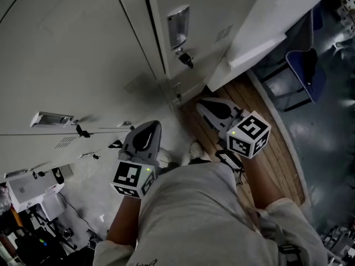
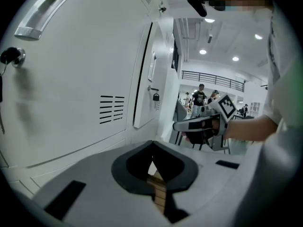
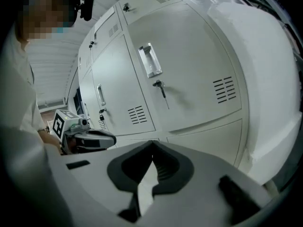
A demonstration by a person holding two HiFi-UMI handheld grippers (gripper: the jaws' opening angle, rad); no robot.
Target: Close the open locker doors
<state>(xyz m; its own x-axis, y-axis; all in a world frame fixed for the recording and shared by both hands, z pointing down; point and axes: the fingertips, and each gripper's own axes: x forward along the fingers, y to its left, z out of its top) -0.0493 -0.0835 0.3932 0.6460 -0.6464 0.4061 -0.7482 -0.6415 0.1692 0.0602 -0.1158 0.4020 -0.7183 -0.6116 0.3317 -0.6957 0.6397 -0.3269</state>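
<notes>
White locker doors fill the upper left of the head view. One door [image 1: 188,15] carries a metal handle [image 1: 178,24] with a key [image 1: 186,58] in the lock below; a lower one [image 1: 66,60] has its own handle [image 1: 52,118]. Both lie flush. In the left gripper view, a farther door [image 2: 144,79] with a padlock [image 2: 155,97] seems to stand slightly proud; I cannot tell if it is ajar. My left gripper [image 1: 147,133] [image 2: 152,148] and right gripper [image 1: 206,107] [image 3: 152,148] hang shut and empty, low before the lockers, touching nothing.
A tall white panel [image 1: 272,21] [image 3: 270,79] stands right of the lockers. Wooden flooring [image 1: 277,148] runs below it, with a blue chair [image 1: 304,65] beyond. Equipment and cables [image 1: 33,215] clutter the lower left. People stand far off in the hall [image 2: 199,97].
</notes>
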